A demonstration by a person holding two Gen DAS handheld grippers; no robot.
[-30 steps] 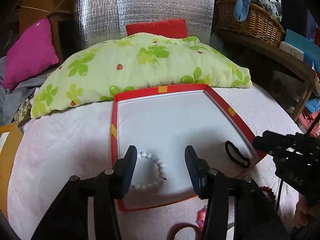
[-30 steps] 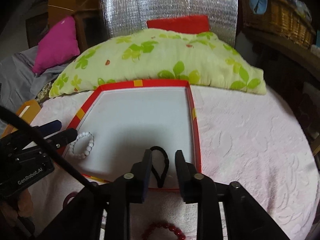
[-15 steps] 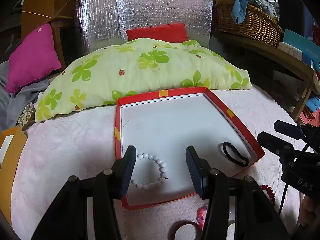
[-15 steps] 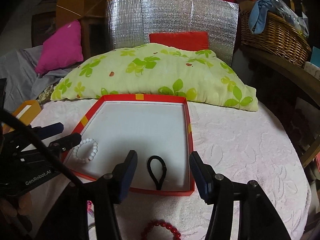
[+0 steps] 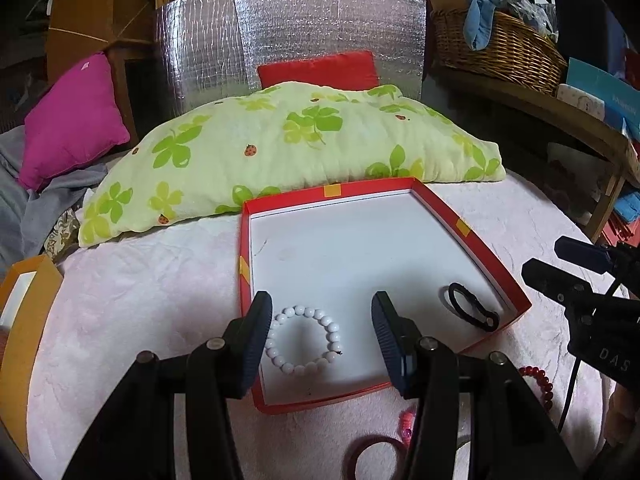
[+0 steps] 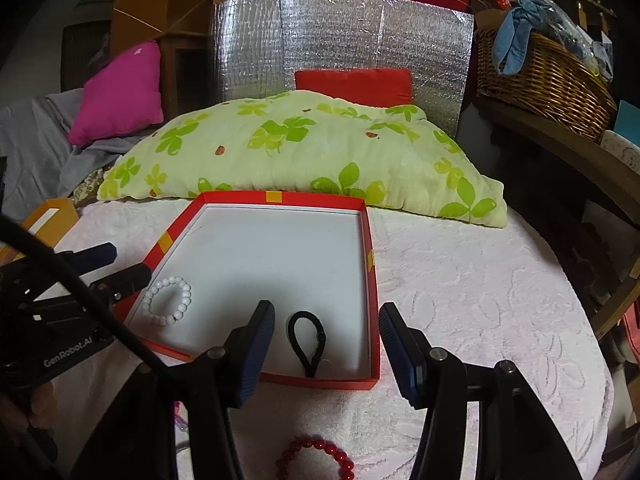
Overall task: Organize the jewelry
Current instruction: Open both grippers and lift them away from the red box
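Observation:
A red-rimmed box [image 5: 460, 224] with a white floor lies on the pink cloth; it also shows in the right wrist view [image 6: 370, 256]. Inside lie a white bead bracelet [image 5: 302, 340] [image 6: 168, 300] and a black hair tie [image 5: 472, 310] [image 6: 308, 340]. My left gripper [image 5: 320, 340] is open and empty, held above the white bracelet. My right gripper [image 6: 326, 344] is open and empty, held above the black hair tie. A red bead bracelet [image 6: 320, 458] [image 5: 540, 380] lies on the cloth in front of the box.
A dark red hair ring [image 5: 372, 456] and a small pink piece [image 5: 406, 426] lie near the box's front edge. A green clover pillow [image 5: 280, 148] lies behind the box. An orange box [image 5: 24, 312] stands at the left. A wicker basket [image 6: 540, 72] sits on a shelf at the right.
My right gripper opened, released the black hair tie onto the box floor and pulled back. My left gripper stayed open and drew back slightly from the white bracelet.

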